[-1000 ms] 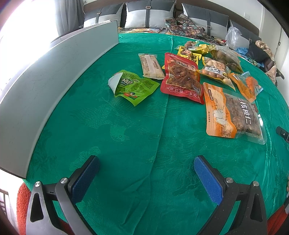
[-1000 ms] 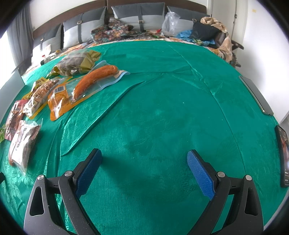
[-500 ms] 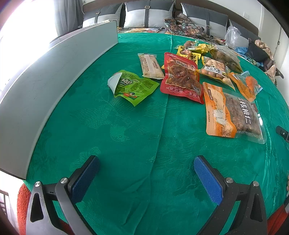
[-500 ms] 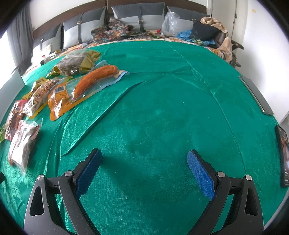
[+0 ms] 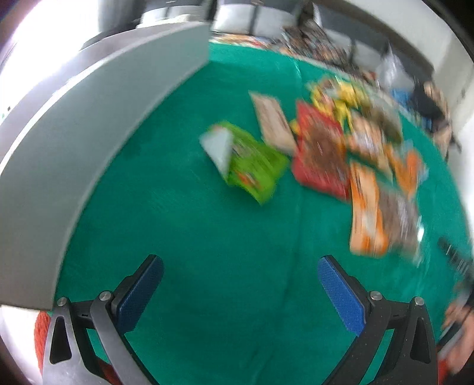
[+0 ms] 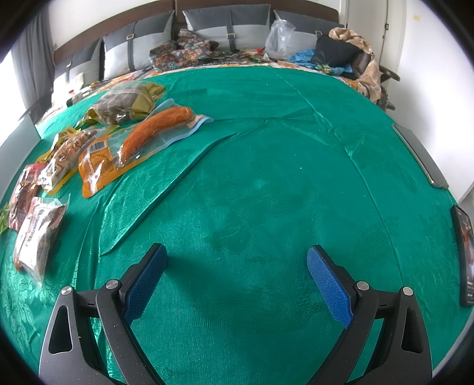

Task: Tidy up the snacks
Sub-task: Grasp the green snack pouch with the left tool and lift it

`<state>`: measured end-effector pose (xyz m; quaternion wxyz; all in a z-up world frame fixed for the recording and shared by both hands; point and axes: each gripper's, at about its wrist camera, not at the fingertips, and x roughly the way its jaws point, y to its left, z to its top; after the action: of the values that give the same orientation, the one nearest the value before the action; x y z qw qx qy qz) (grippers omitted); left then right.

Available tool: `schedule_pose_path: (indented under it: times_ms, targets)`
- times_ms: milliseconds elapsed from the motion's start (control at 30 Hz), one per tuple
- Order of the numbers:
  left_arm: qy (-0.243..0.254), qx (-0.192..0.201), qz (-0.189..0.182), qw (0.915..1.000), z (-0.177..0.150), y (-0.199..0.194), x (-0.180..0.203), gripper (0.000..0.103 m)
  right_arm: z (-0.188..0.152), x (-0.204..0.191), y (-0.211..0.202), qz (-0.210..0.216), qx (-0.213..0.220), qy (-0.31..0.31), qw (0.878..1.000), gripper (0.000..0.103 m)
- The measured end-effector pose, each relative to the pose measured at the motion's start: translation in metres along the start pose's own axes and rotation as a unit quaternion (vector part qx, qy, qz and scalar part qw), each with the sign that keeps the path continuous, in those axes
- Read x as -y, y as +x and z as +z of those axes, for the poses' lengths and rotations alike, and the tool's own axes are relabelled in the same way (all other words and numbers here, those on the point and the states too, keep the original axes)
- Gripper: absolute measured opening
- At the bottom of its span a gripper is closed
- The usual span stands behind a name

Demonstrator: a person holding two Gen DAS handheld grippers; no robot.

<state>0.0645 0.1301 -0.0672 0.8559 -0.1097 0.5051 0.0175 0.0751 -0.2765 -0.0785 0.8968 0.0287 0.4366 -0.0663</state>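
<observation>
A shiny green patterned cloth covers the table, creased in a long diagonal fold. Both the left tongs and the right tongs stand wide apart and empty over bare cloth. The snacks lie in a cluster: a green foil packet, a red pouch and an orange-and-clear bag, all blurred in the left view; the right view shows a vacuum-packed orange sausage. A grey panel edges the table's left. Grey cushions line the far wall.
</observation>
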Motion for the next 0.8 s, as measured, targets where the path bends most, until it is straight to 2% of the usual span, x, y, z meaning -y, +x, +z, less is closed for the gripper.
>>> schedule_pose_path:
  times_ms: [67, 167, 300, 367, 467, 500, 567, 600, 700, 800]
  targets:
    - [-0.029, 0.008, -0.018, 0.9994, 0.019, -0.004, -0.016, 0.103, 0.000, 0.000, 0.000, 0.000, 0.000, 0.000, 1.000, 0.097]
    - [-0.036, 0.005, -0.047, 0.9983, 0.042, -0.001, -0.018, 0.103, 0.000, 0.000, 0.000, 0.000, 0.000, 0.000, 1.000, 0.097]
    - [-0.021, -0.011, -0.043, 0.9988, 0.067, 0.021, -0.005, 0.102, 0.000, 0.000, 0.000, 0.000, 0.000, 0.000, 1.000, 0.097]
    - [-0.010, -0.019, -0.012, 0.9997, 0.080, 0.037, 0.001, 0.101, 0.000, 0.000, 0.000, 0.000, 0.000, 0.000, 1.000, 0.097]
    - [0.005, -0.041, 0.086, 0.9954, 0.088, 0.054, -0.004, 0.101, 0.000, 0.000, 0.000, 0.000, 0.000, 0.000, 1.000, 0.097]
    - [0.005, -0.033, 0.090, 0.9954, 0.089, 0.051, -0.009, 0.100, 0.000, 0.000, 0.000, 0.000, 0.000, 0.000, 1.000, 0.097]
    - [0.006, -0.027, 0.127, 0.9915, 0.089, 0.045, -0.018, 0.101, 0.000, 0.000, 0.000, 0.000, 0.000, 0.000, 1.000, 0.097]
    - [0.006, -0.025, 0.133, 0.9908, 0.089, 0.043, -0.020, 0.098, 0.000, 0.000, 0.000, 0.000, 0.000, 0.000, 1.000, 0.097]
    - [0.005, -0.031, 0.108, 0.9936, 0.088, 0.037, -0.023, 0.098, 0.000, 0.000, 0.000, 0.000, 0.000, 0.000, 1.000, 0.097]
    - [-0.015, -0.050, 0.015, 0.9985, 0.087, 0.037, -0.022, 0.098, 0.000, 0.000, 0.000, 0.000, 0.000, 0.000, 1.000, 0.097]
